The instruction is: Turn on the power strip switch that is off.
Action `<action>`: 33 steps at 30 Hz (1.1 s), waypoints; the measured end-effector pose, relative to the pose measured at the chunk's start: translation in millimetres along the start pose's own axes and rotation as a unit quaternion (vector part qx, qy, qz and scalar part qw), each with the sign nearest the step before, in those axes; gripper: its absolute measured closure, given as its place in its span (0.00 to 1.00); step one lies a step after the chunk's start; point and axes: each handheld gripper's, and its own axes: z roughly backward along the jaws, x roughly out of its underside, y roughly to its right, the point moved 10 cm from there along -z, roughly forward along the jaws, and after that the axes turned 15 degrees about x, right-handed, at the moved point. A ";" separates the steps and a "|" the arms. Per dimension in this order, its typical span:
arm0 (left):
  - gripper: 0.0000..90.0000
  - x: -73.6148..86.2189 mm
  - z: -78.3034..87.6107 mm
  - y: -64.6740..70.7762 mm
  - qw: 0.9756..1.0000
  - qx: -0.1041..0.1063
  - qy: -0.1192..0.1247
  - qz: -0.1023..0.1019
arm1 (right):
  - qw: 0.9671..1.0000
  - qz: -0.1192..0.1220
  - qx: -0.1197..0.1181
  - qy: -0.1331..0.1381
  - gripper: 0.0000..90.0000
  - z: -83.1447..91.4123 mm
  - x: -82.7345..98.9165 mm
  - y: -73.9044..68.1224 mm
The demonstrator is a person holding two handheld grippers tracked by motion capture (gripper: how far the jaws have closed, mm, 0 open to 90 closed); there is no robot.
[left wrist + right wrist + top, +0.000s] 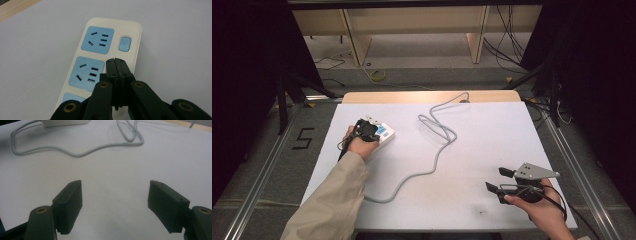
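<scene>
On the left part of the white-covered desk [492, 135] lies a cream-white plastic power strip with light blue socket panels [105, 50]. It lies flat, well apart from the front edge of the desk. In the left gripper view two full socket panels can be seen, one behind the other, and a small blue rocker switch [124, 44] beside the farther panel. A tiny red dot is visible just next to this switch.

The left gripper [116, 65] is above the power strip, with its two black jaws pressed together and nothing between them. The closed tips are over the strip's cream edge, just beside the nearer socket panel and a little before the switch. Whether the tips touch the strip, I cannot tell. In the high view the left hand [359, 145] in a beige sleeve holds this gripper over the near end of the strip.

A long grey round cable [437, 145] runs from the strip in loose curves across the middle of the desk and goes to the far edge.

The right gripper [115, 205] is at the front right part of the desk, well apart from the strip. Its jaws are spread wide and hold nothing; between them is only bare white surface. The right hand [537, 202] holds it.
</scene>
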 end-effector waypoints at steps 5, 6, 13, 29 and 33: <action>1.00 -0.2 0.4 -0.2 1.000 0.002 0.001 0.000 | 1.000 0.000 0.001 0.000 0.31 0.2 -0.2 0.3; 1.00 0.2 0.8 -0.4 1.000 0.003 -0.001 -0.001 | 1.000 0.000 0.001 0.000 0.31 0.2 -0.2 0.3; 0.99 -2.3 7.8 -2.7 1.000 0.009 0.017 0.009 | 1.000 -0.001 0.000 0.001 0.31 0.4 -0.4 0.2; 0.71 -11.8 34.2 10.3 0.996 0.043 0.072 0.012 | 1.000 -0.002 0.000 0.001 0.31 0.5 -0.2 0.4; 0.59 -12.6 39.3 18.2 0.996 0.049 0.079 0.009 | 1.000 -0.003 -0.001 0.001 0.31 0.2 -0.2 0.6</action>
